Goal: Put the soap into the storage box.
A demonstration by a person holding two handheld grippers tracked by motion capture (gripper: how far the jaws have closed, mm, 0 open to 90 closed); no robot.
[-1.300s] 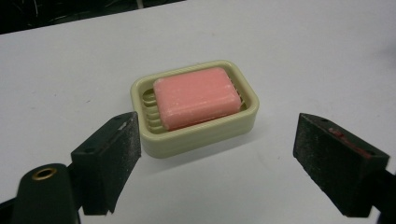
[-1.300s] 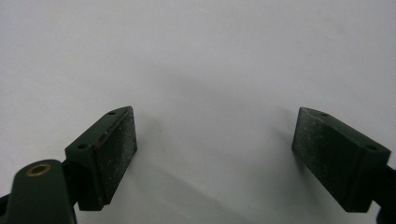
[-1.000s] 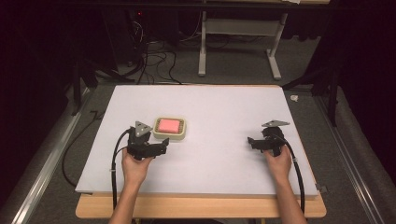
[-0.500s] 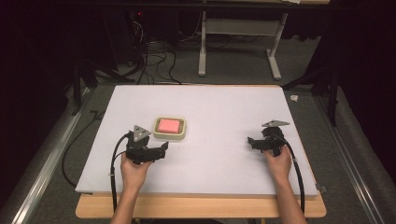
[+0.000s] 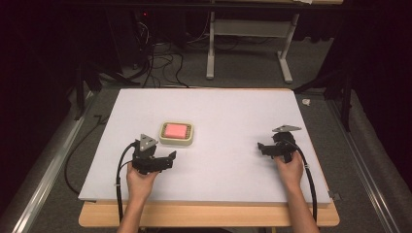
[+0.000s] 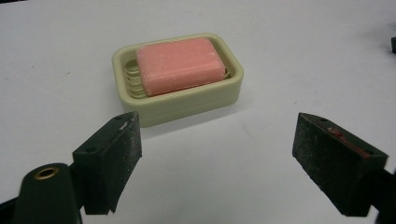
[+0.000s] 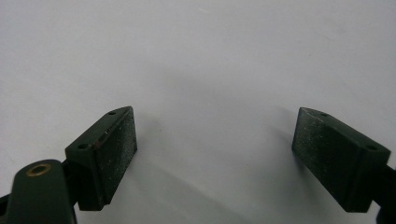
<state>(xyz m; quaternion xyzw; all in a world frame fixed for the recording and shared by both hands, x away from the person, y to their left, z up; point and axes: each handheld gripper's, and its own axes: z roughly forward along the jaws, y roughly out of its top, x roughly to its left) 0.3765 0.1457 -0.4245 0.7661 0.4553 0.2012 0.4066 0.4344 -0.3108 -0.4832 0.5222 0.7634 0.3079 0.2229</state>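
Pink soap bar (image 6: 181, 64) sits in its cream dish (image 6: 187, 103) at upper centre, so the left gripper (image 6: 217, 161), jaws spread and empty, should straddle the bar's long sides squarely.

We are seeing the soap bar (image 6: 180, 65) covering most of the ribbed floor of the soap dish (image 6: 187, 100). The picture's bottom edge is cutting off both forearms, and the far floor cables are blurring into darkness.
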